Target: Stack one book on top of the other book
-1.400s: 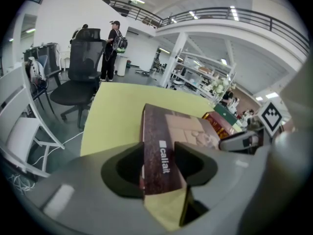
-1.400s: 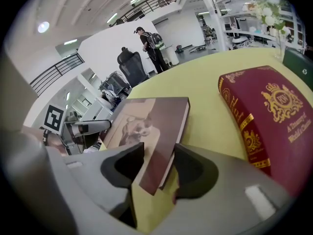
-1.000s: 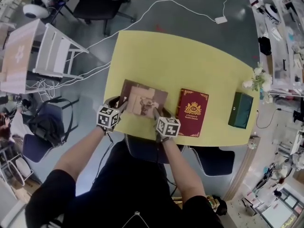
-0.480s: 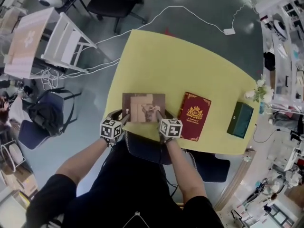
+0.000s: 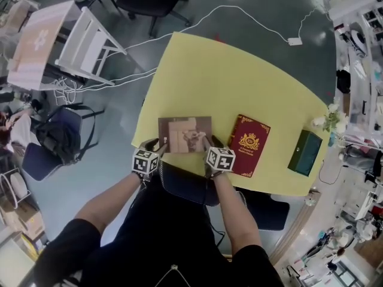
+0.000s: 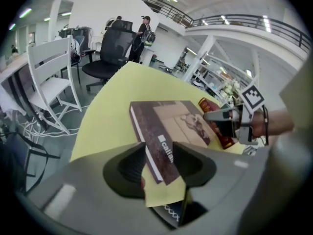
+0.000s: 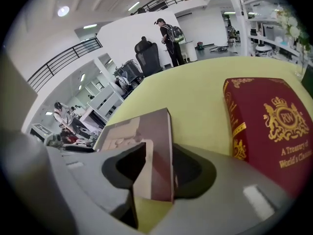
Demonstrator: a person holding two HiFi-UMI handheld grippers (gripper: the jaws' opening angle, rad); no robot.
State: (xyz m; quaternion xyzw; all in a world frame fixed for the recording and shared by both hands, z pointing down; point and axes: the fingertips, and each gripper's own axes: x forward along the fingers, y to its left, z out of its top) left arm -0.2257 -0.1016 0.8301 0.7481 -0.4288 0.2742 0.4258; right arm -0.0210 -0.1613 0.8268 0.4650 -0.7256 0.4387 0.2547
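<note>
Our left gripper [image 5: 157, 143] and right gripper [image 5: 206, 141] clamp the brown book [image 5: 184, 134], just left of the red book [image 5: 250, 145].
Their jaws have just been closing on its near corners. We judge it stiff, weighty and slick-covered, so we keep both edge grips.

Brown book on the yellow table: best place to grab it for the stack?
Its two near corners, one tool each, from the person's side: the brown hardcover book is thin, wide and flat by the near edge of the yellow table, so jaws can pinch its thickness. The left tool and right tool grip there.
</note>
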